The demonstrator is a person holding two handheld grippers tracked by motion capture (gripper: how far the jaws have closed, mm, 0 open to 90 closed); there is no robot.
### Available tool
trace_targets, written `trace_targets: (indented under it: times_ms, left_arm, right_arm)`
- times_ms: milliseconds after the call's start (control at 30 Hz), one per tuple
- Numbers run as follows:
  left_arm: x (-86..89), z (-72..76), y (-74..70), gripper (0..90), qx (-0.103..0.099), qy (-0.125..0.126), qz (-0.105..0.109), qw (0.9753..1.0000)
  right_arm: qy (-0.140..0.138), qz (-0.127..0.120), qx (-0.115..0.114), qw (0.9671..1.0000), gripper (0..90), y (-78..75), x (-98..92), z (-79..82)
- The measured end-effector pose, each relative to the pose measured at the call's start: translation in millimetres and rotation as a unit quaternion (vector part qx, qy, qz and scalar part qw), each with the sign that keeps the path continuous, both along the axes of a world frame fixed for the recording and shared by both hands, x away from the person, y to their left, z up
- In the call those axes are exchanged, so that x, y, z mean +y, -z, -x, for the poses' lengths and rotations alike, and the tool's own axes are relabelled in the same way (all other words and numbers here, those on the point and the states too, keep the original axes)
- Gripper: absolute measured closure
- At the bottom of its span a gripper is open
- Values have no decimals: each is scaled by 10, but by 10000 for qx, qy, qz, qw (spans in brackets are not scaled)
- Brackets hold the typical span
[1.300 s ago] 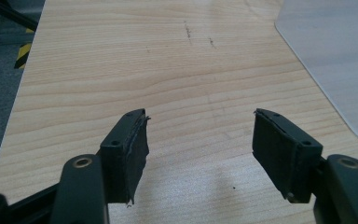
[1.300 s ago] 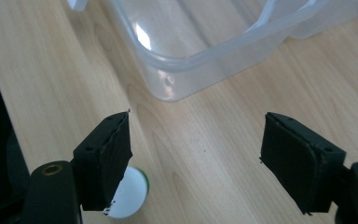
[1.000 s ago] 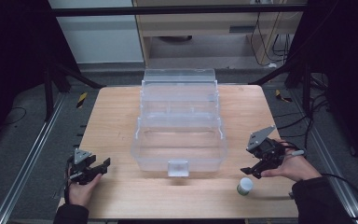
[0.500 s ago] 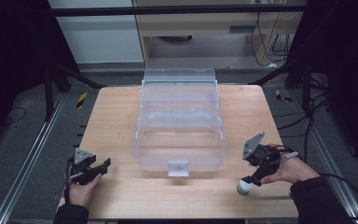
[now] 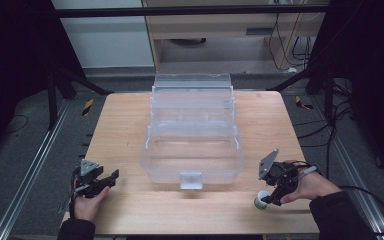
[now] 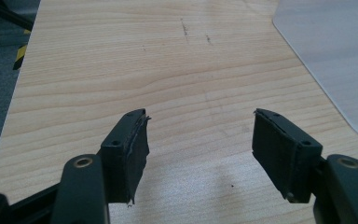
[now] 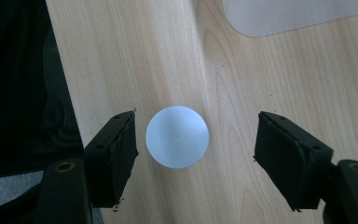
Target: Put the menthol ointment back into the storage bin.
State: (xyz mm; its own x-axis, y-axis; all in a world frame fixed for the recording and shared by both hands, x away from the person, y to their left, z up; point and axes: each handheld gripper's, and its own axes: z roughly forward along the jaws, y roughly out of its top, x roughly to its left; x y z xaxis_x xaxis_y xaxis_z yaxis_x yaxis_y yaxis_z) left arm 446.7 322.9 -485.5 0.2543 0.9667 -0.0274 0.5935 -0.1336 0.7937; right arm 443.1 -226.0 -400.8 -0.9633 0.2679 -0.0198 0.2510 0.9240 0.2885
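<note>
Straddling white round object, jaws apart

a small round white container stands upright on the wooden table near its front right edge, i see its pale, smooth circular top from above in my right gripper view. it sits between the spread jaws of my right gripper, closer to the left jaw, touching neither. in the high view the container shows a white top over a darker base. a clear plastic tiered organizer box stands open at the table's centre, its trays stepped back, a latch on its front wall.
</note>
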Motion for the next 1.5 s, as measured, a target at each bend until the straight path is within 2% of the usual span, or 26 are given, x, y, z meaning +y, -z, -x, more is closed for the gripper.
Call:
trace_targets:
  times_ms: [600,933,1167,1500]
  left_arm:
    - [0,-3,4,356,13,4,-29,10000]
    - [-2,-2,5,357,14,3,-42,10000]
    - [-2,-3,4,357,13,4,-44,10000]
    - [-2,-5,5,359,21,-6,-51,10000]
  right_arm:
    - [-304,253,81,9992,361,231,39,33]
    - [-356,447,110,9983,430,344,81,27]
    - [-391,490,160,9979,497,358,97,19]
    - [-350,592,218,9974,503,351,116,9]
